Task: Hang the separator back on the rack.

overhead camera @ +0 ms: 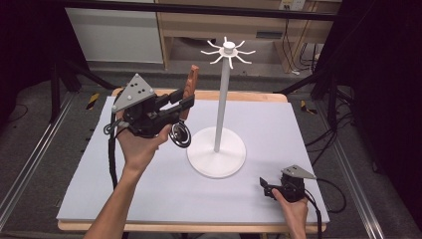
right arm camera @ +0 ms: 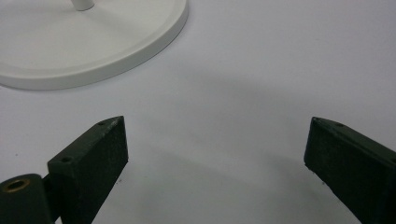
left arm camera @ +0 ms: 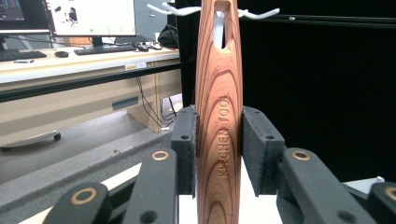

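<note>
My left gripper [overhead camera: 185,103] is held above the table's left half, shut on a wooden-handled kitchen tool [overhead camera: 191,82]. The handle stands nearly upright; a round metal head [overhead camera: 180,135] hangs below the jaws. In the left gripper view the pads [left arm camera: 256,149] press both sides of the grained handle [left arm camera: 218,93], stamped "KITCHEN TOOL", with a hanging slot near its top. Just to the right stands a white rack [overhead camera: 223,99] with a ring of hooks [overhead camera: 228,51] on top and a round base [overhead camera: 216,152]. My right gripper [overhead camera: 266,188] rests open near the front right, nothing between its jaws [right arm camera: 215,149].
A pale sheet [overhead camera: 149,189] covers the wooden table. The rack's base edge [right arm camera: 116,51] lies just ahead of the right gripper. Behind the table are a wooden desk [overhead camera: 219,25], cables on the floor and black frame bars.
</note>
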The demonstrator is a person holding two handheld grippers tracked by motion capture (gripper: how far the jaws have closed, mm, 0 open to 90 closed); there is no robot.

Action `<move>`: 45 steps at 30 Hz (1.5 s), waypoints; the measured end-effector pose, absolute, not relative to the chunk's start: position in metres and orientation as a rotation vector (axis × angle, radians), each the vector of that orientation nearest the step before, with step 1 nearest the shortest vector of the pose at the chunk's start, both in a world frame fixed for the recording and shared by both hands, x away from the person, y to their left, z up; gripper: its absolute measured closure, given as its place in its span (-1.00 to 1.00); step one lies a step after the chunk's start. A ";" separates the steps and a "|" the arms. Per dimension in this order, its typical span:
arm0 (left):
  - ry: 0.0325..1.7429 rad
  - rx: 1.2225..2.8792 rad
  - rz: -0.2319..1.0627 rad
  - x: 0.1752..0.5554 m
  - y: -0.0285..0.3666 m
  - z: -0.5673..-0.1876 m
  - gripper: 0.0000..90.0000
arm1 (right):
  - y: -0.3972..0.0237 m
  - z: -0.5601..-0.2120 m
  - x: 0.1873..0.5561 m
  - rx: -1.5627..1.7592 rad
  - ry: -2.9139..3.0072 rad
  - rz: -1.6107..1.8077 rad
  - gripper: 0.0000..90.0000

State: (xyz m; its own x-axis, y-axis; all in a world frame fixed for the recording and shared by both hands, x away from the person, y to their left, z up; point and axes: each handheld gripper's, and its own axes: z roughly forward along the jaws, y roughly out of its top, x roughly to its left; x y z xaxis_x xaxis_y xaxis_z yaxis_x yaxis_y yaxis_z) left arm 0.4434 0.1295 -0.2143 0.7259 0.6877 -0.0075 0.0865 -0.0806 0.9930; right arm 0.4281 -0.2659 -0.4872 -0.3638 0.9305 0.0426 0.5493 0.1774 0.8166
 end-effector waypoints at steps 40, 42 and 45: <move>0.651 1.615 0.564 0.464 0.100 -0.200 0.50 | -0.266 -0.487 0.428 1.387 1.989 1.068 -0.85; 0.654 1.618 0.563 0.466 0.098 -0.201 0.50 | -0.266 -0.487 0.428 1.387 1.989 1.068 -0.85; 0.657 1.623 0.565 0.468 0.096 -0.202 0.50 | -0.266 -0.487 0.428 1.387 1.989 1.068 -0.85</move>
State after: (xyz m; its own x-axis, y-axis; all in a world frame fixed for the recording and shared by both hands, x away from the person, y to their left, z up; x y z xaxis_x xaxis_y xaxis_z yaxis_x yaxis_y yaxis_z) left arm 0.4678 0.0963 -0.2024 0.7191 0.6949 -0.0012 0.1024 -0.1042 0.9893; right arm 0.4281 -0.2658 -0.4872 -0.3658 0.9297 0.0429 0.5491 0.1785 0.8165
